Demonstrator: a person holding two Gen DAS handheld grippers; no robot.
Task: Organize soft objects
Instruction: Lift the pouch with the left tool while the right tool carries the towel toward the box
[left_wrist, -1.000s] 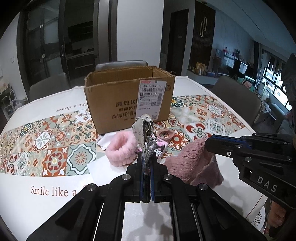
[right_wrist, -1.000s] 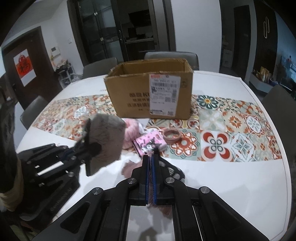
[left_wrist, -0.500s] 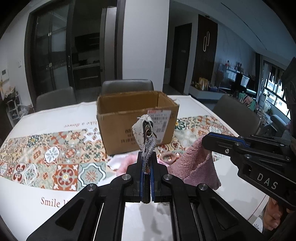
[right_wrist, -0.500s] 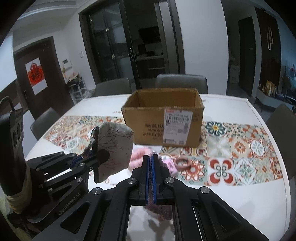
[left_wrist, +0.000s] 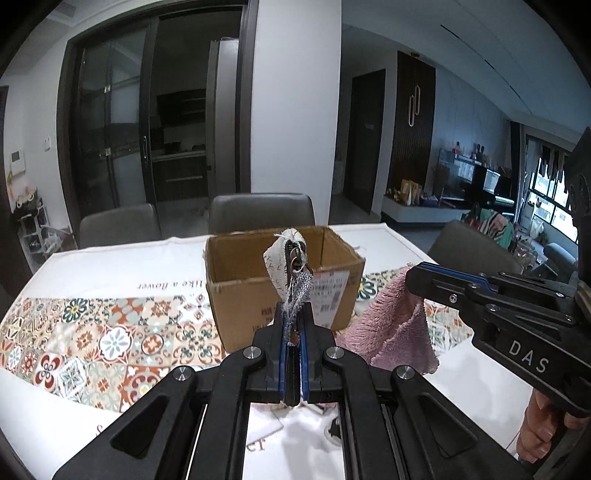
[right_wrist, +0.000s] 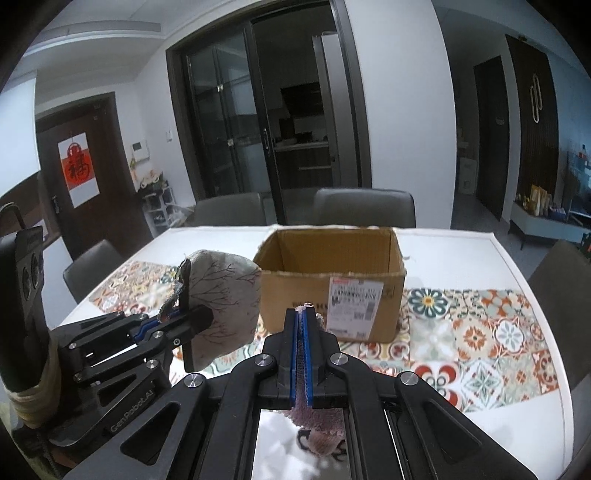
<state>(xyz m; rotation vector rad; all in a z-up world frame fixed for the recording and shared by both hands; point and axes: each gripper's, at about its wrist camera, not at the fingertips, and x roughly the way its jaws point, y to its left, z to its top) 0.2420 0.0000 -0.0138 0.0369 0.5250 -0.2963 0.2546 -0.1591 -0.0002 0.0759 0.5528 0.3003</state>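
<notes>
The left tongs (left_wrist: 293, 325) are clamped on a pale pouch (right_wrist: 225, 295), the right tongs (right_wrist: 303, 332) on a pink towel (left_wrist: 391, 332), both held just short of the cardboard box (right_wrist: 328, 288). Nothing is dropped in yet, it seems.

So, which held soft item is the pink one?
The fluffy pink cloth in the right gripper; the left gripper holds a grey-white patterned pouch.

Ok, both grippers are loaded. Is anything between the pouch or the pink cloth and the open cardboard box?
Nothing visible. The left gripper holds the beige pouch and the right gripper the pink cloth, both raised just short of the cardboard box. Its top is open, and the part of its inside in view looks empty.
</notes>
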